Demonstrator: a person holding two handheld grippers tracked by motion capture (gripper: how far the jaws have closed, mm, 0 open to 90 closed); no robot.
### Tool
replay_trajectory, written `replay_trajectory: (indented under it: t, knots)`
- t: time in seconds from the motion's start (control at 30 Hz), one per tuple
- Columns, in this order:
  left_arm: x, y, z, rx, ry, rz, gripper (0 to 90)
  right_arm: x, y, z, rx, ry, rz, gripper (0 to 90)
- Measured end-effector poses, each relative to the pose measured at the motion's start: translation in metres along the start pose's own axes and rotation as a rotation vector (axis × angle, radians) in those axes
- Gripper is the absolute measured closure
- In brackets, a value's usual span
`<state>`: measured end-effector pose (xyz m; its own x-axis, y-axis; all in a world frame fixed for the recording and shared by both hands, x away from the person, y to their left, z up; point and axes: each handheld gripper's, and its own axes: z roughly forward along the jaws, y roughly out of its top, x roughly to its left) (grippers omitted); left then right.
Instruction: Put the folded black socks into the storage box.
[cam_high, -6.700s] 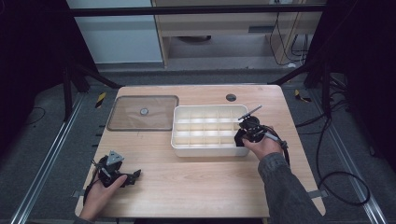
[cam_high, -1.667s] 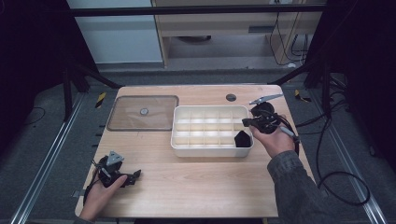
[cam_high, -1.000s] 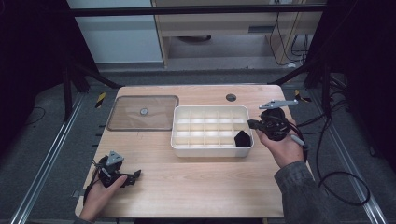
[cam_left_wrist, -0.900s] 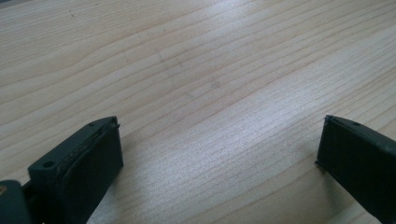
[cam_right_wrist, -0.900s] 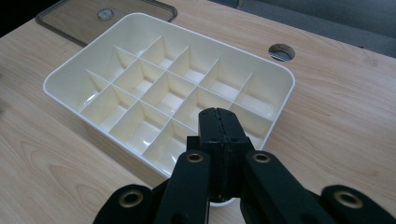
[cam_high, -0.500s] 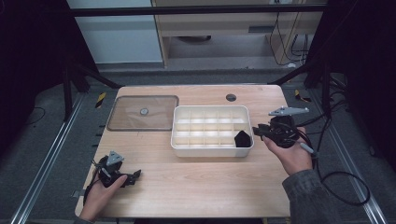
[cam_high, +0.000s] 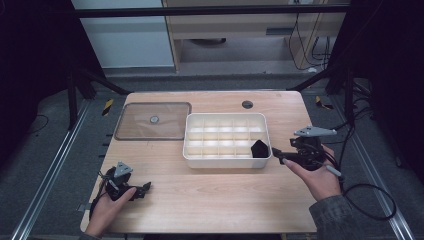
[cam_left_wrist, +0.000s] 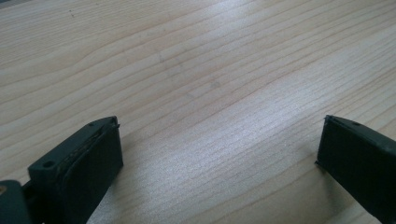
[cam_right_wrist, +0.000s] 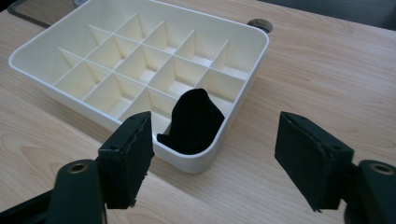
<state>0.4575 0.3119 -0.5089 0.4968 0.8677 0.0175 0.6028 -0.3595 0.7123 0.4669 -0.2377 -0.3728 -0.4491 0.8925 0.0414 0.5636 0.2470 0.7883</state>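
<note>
A: Fingers, right gripper (cam_right_wrist: 212, 161): how were they logged?

B: Spread wide, nothing between the pads (cam_right_wrist: 306, 161); no contact with any item. The gripper sat over bare table just beside the tray's near right corner, jaws pointed at it. In the high view the right gripper (cam_high: 278, 154) lay in the person's right hand (cam_high: 320, 175), close to the tray's right end but apart from it.

A: Item: black object (cam_right_wrist: 194, 122)?

B: A dark, soft-looking piece, upright and leaning on the wall in the corner compartment of the white divided tray (cam_right_wrist: 233, 126). In the high view the black object (cam_high: 259, 148) occupied the front-row, rightmost cell of the tray (cam_high: 225, 161). Remaining cells held nothing visible.

A: Left gripper (cam_left_wrist: 217, 158)?

B: Fingers (cam_left_wrist: 88, 158) likewise far apart, gripping nothing, low over bare wood grain. In the high view the left gripper (cam_high: 142, 187) was in the left hand (cam_high: 107, 207) at the table's near left corner, well apart from the tray.

A: Other entries?

B: Clear lid (cam_high: 154, 120), flat, just left of the tray. Small dark round disc (cam_high: 247, 104) set in the wooden table (cam_high: 215, 200) behind the tray.
</note>
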Motion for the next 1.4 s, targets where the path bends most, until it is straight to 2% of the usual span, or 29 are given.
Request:
replay_trajectory:
  t: [0.17, 0.3, 0.47, 0.63, 0.77, 0.87, 0.9, 0.97, 1.03, 1.1, 1.17, 1.4]
  knots:
    - [0.0, 0.0, 0.0, 0.004, -0.001, 0.003, 0.0, -0.003, -0.01, 0.001, -0.006, 0.008, 0.002, 13.0]
    - [0.0, 0.0, 0.0, 0.002, -0.001, 0.004, 0.0, -0.006, -0.02, 0.004, 0.008, 0.022, -0.014, 9.7]
    - [0.0, 0.0, 0.0, -0.001, -0.002, 0.002, 0.0, -0.01, -0.029, 0.008, 0.035, 0.023, -0.012, 10.3]
    - [0.0, 0.0, 0.0, 0.0, -0.002, 0.002, 0.0, -0.016, -0.039, 0.01, 0.044, 0.019, 0.003, 16.3]
    - [0.0, 0.0, 0.0, 0.0, -0.002, 0.003, 0.0, -0.022, -0.051, 0.012, 0.042, 0.017, -0.005, 15.9]
    - [0.0, 0.0, 0.0, 0.0, -0.002, 0.002, 0.0, -0.025, -0.065, 0.018, 0.033, -0.002, -0.027, 14.4]
    - [0.0, 0.0, 0.0, 0.0, -0.001, 0.002, 0.0, -0.025, -0.065, 0.018, 0.033, -0.002, -0.027, 14.4]
    - [0.0, 0.0, 0.0, 0.0, -0.001, 0.002, 0.0, -0.026, -0.078, 0.026, 0.049, 0.0, -0.024, 13.6]
    - [0.0, 0.0, 0.0, 0.0, -0.001, 0.002, 0.0, -0.025, -0.081, 0.027, 0.05, -0.001, -0.022, 13.5]
    - [0.0, 0.0, 0.0, 0.0, -0.001, 0.002, 0.0, -0.024, -0.092, 0.033, 0.05, 0.01, -0.005, 13.5]
    - [0.0, 0.0, 0.0, -0.001, -0.001, 0.002, 0.0, -0.023, -0.099, 0.037, 0.055, 0.01, -0.01, 12.9]
    - [0.0, 0.0, 0.0, 0.0, -0.001, 0.002, 0.0, -0.02, -0.111, 0.045, 0.059, 0.012, -0.006, 12.6]
